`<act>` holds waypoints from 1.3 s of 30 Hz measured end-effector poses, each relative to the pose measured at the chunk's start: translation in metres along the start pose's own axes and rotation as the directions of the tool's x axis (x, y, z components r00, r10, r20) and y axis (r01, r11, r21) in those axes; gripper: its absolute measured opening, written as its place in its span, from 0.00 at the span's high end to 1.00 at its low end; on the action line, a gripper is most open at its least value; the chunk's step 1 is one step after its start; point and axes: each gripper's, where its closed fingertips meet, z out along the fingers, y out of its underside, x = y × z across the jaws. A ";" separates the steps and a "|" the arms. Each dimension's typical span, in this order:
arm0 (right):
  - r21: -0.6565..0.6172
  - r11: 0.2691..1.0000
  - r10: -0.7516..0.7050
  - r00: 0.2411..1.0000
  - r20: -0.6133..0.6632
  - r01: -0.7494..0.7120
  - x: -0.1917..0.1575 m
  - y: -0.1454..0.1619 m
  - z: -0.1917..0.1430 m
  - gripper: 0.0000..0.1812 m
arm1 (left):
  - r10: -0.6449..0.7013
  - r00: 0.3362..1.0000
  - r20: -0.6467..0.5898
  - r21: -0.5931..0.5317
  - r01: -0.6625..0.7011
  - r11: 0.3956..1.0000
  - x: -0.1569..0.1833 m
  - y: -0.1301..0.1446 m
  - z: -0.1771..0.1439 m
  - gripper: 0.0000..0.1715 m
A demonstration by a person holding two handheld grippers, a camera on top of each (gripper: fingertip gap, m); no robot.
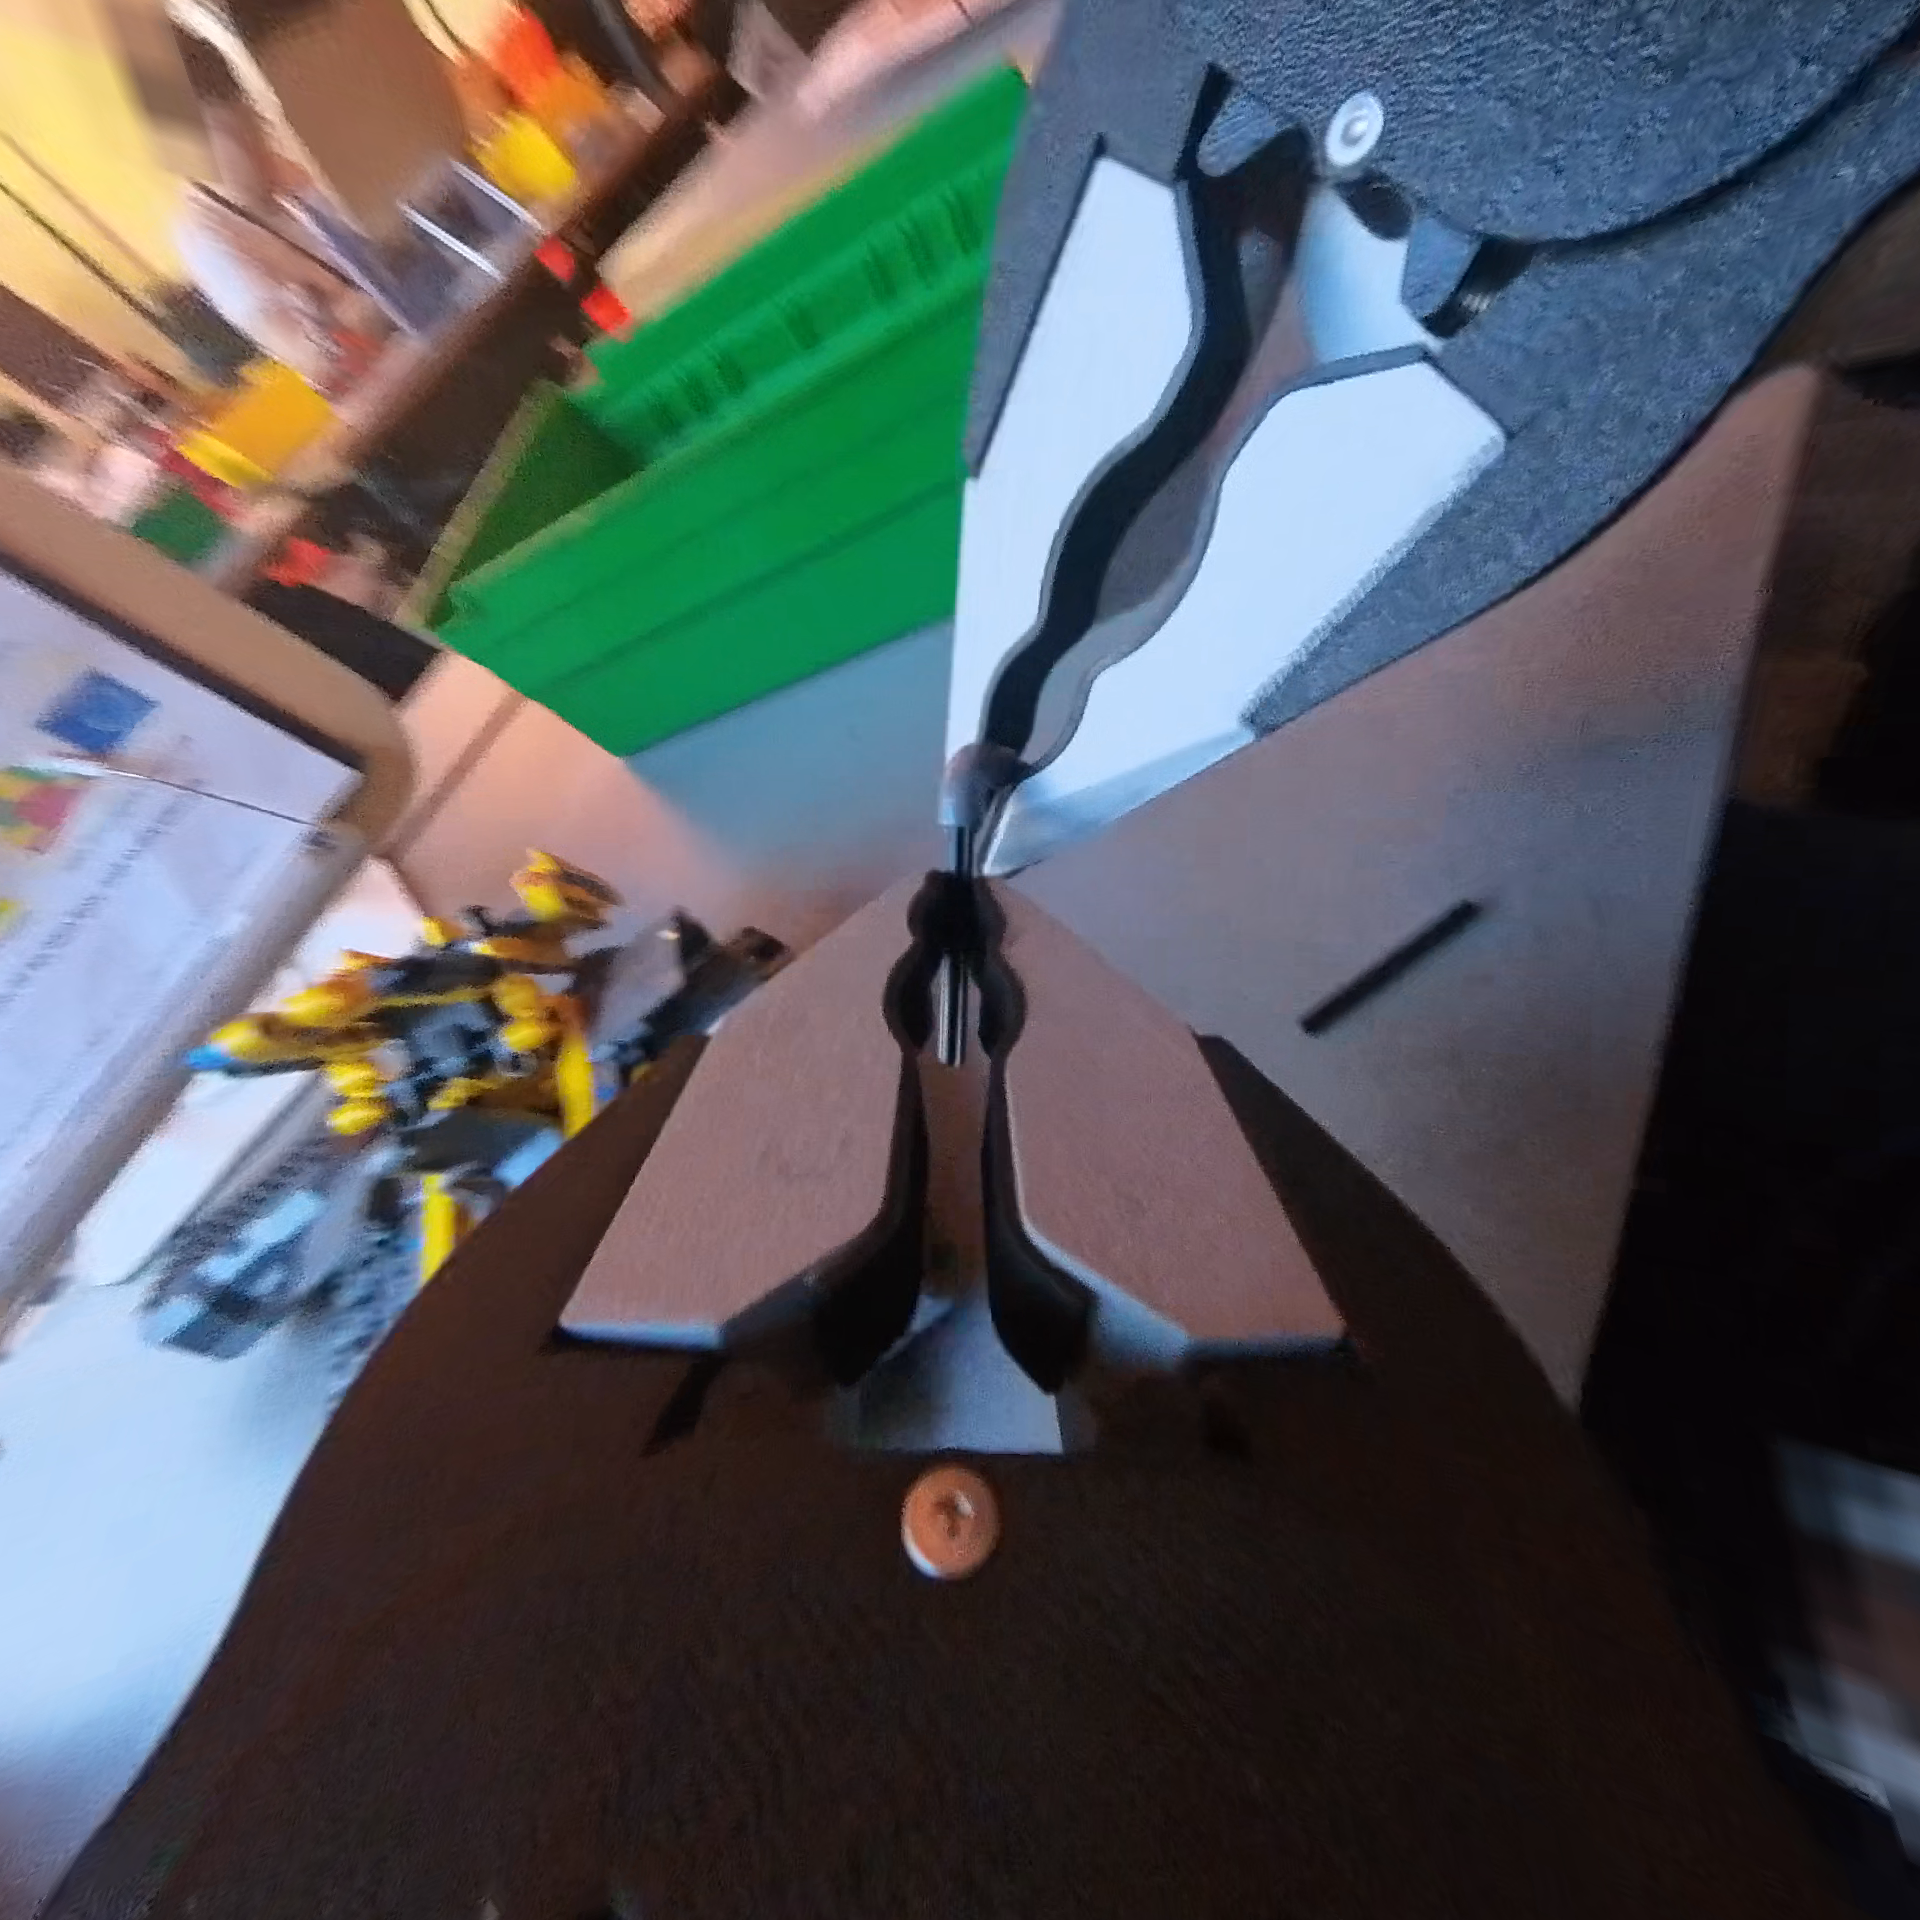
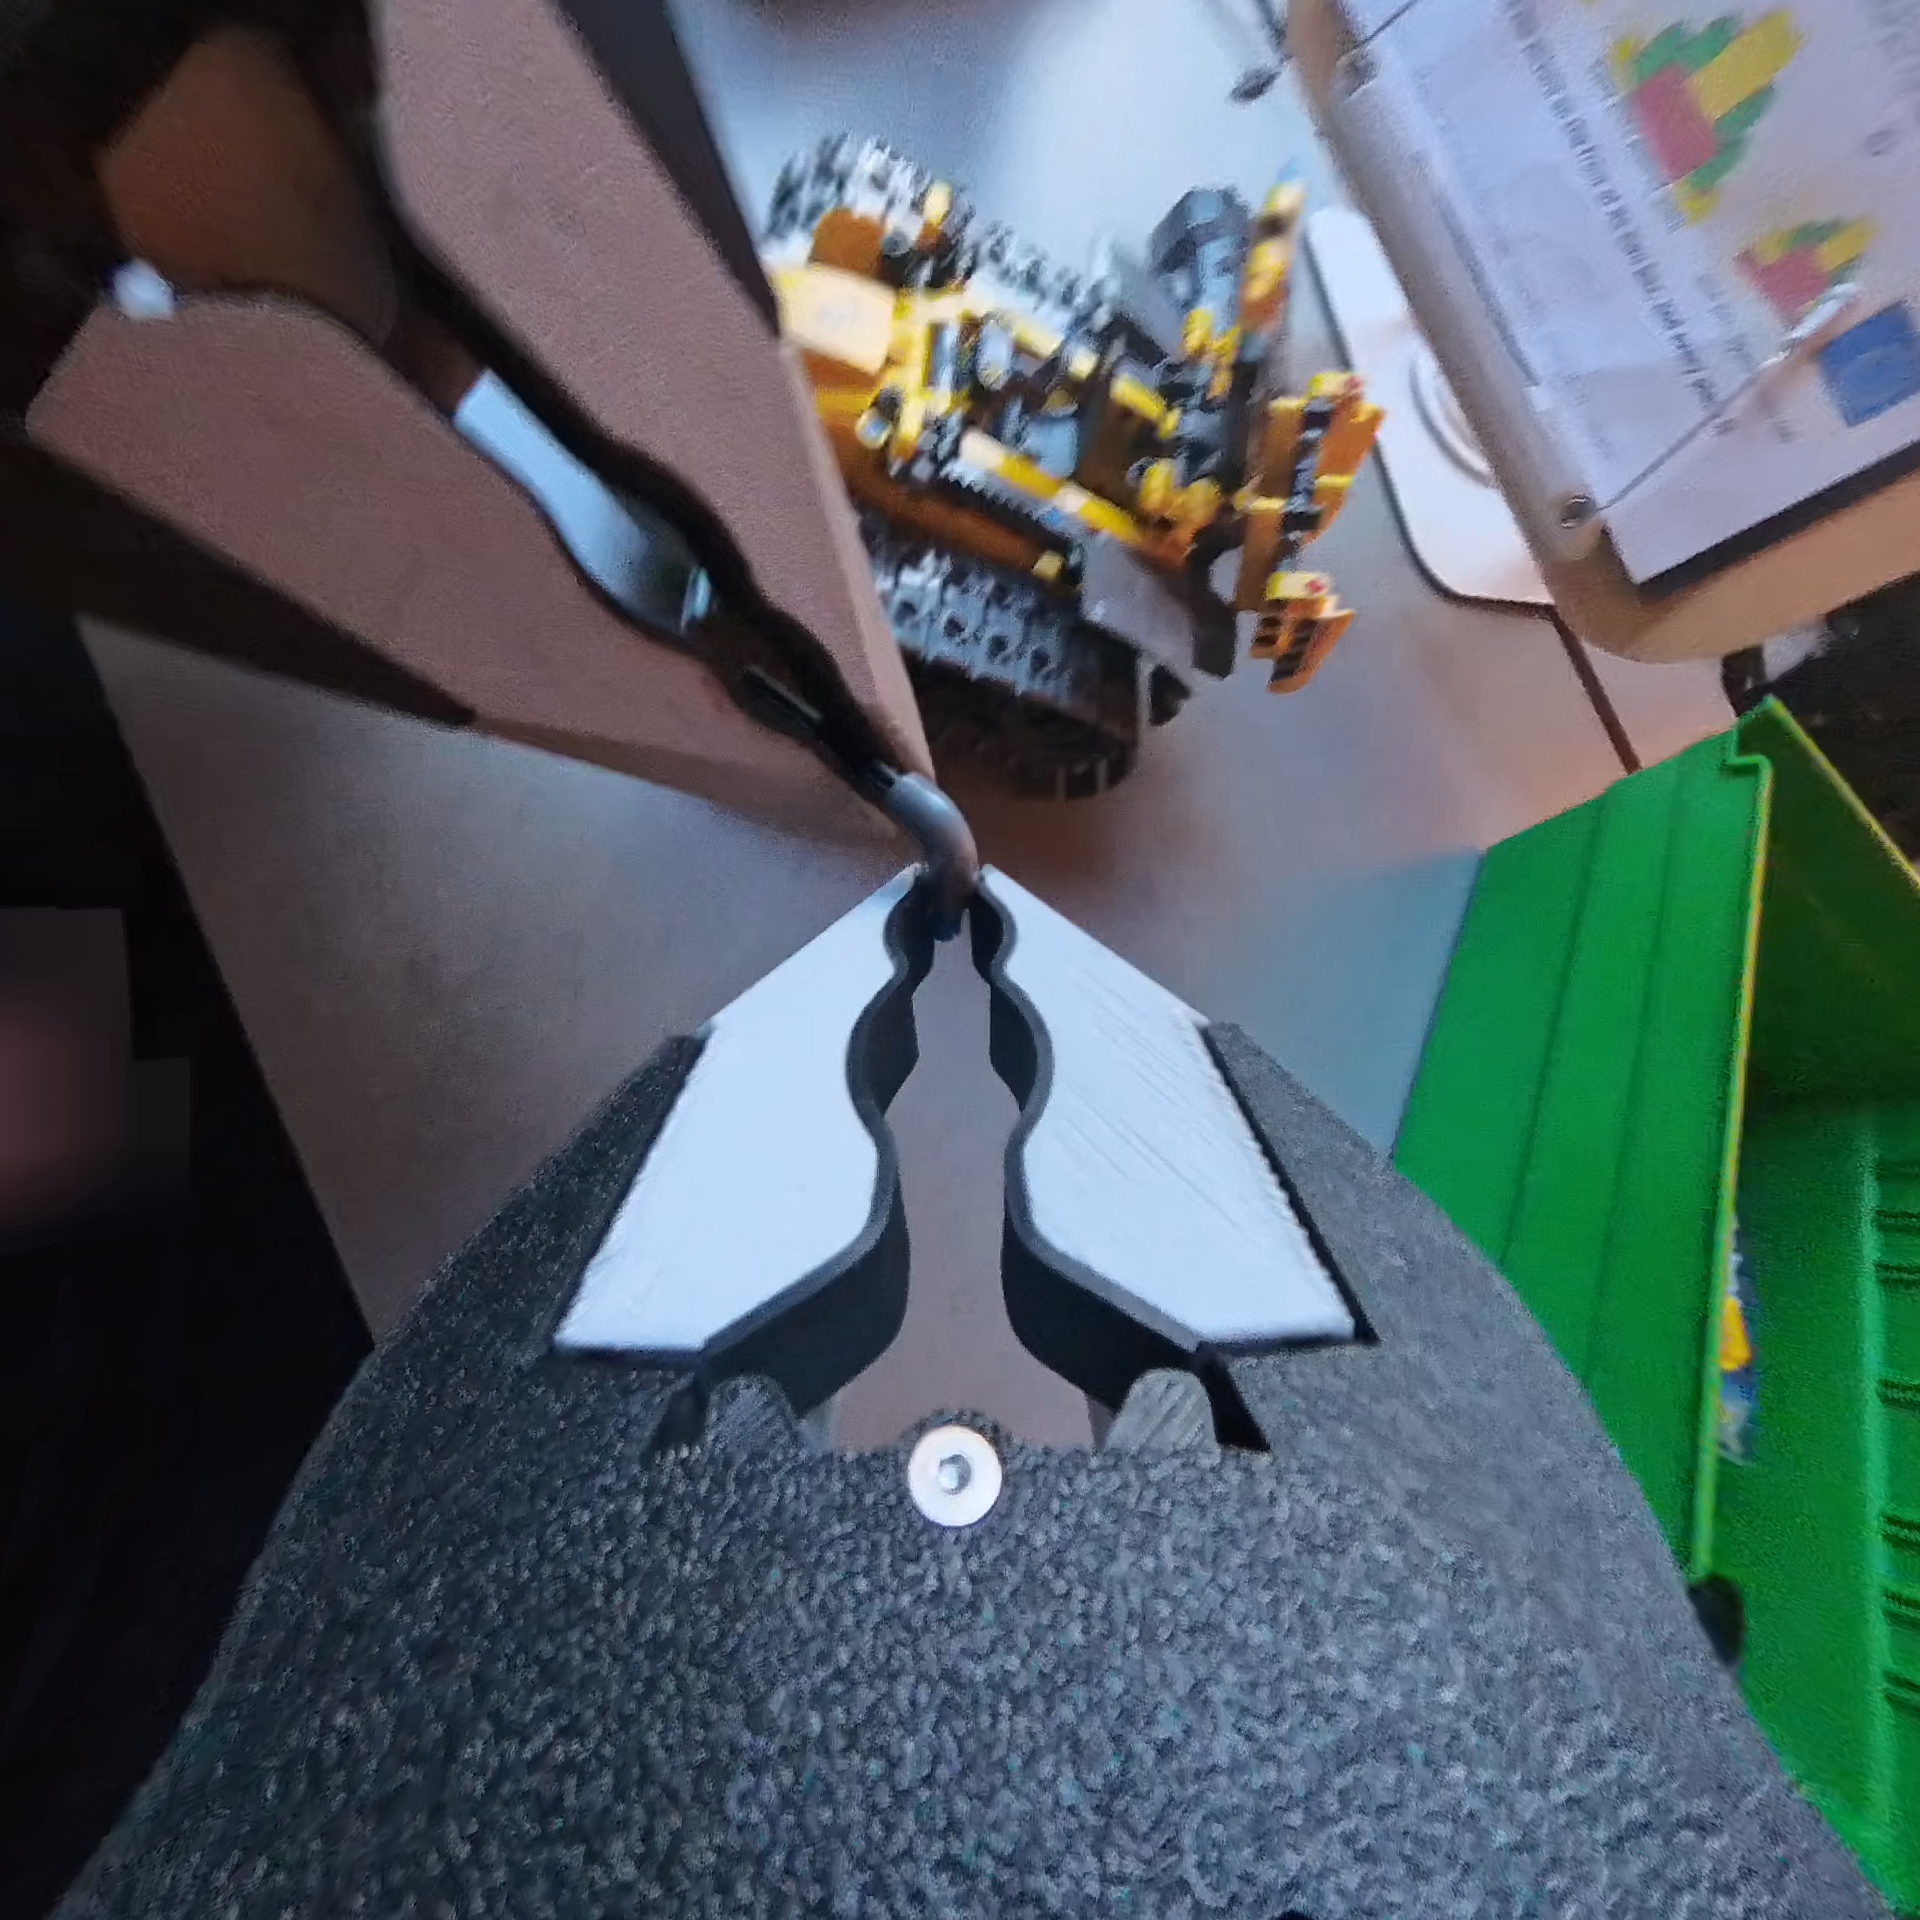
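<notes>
L jaws: nearly closed, pinching the dark straight end of a small bent pin (image 1: 956, 997) between the brown fingertips
L gripper (image 1: 954, 914): brown fingers, dark body w/ one screw; tips meet the R gripper's tips head-on
R jaws: nearly closed, tips nipping the other, grey end of the same pin (image 2: 940, 842)
R gripper (image 2: 951, 899): white fingers w/ black wavy pads, black grainy body
Pin: held at both ends, off the table, elbow bend btwn the two tip pairs; grey sleeve at the bend, thin dark shaft on L side
Below/behind: yellow-black brick-built vehicle (image 2: 1070, 457) on grey table (image 2: 1299, 831), blurred
Side: green plastic crate (image 2: 1662, 1143) near R gripper, also seen in L view (image 1: 769, 499)
Far edge: printed sheet w/ coloured brick pics in a clear stand (image 2: 1683, 260), beside the vehicle
</notes>
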 end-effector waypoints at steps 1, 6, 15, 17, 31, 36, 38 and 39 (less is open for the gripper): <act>0.023 0.998 0.055 0.998 -0.006 -0.055 0.004 -0.007 -0.001 0.98 | 0.015 0.998 0.063 0.034 -0.017 0.999 -0.008 -0.005 -0.003 0.99; 0.129 0.967 0.224 0.974 -0.039 -0.217 0.019 -0.028 0.001 1.00 | 0.045 0.978 0.202 0.065 -0.059 0.996 -0.036 -0.021 -0.012 1.00; 0.154 0.886 0.418 0.897 0.143 -0.437 0.004 -0.032 0.013 1.00 | 0.018 0.967 0.256 0.097 -0.044 0.994 -0.037 -0.018 -0.018 0.99; 0.140 0.896 0.408 0.906 0.116 -0.421 0.004 -0.029 0.014 1.00 | 0.011 0.969 0.248 0.095 -0.036 0.995 -0.038 -0.015 -0.017 0.99; 0.136 0.909 0.387 0.919 0.074 -0.394 0.001 -0.024 -0.005 1.00 | -0.026 0.997 0.070 0.077 0.021 0.997 -0.021 -0.011 -0.014 0.99; 0.076 0.987 0.140 0.990 -0.001 -0.139 0.002 -0.024 -0.011 1.00 | -0.330 0.886 -0.327 -0.026 0.341 0.940 -0.008 -0.019 -0.033 0.93; 0.094 0.994 0.064 0.998 -0.003 -0.063 -0.002 -0.029 -0.013 1.00 | -0.330 0.875 -0.355 -0.033 0.340 0.940 -0.008 -0.025 -0.037 0.84; 0.090 0.996 0.025 1.000 -0.013 -0.024 -0.004 -0.029 -0.013 1.00 | -0.339 0.860 -0.381 -0.053 0.346 0.937 -0.003 -0.027 -0.037 0.83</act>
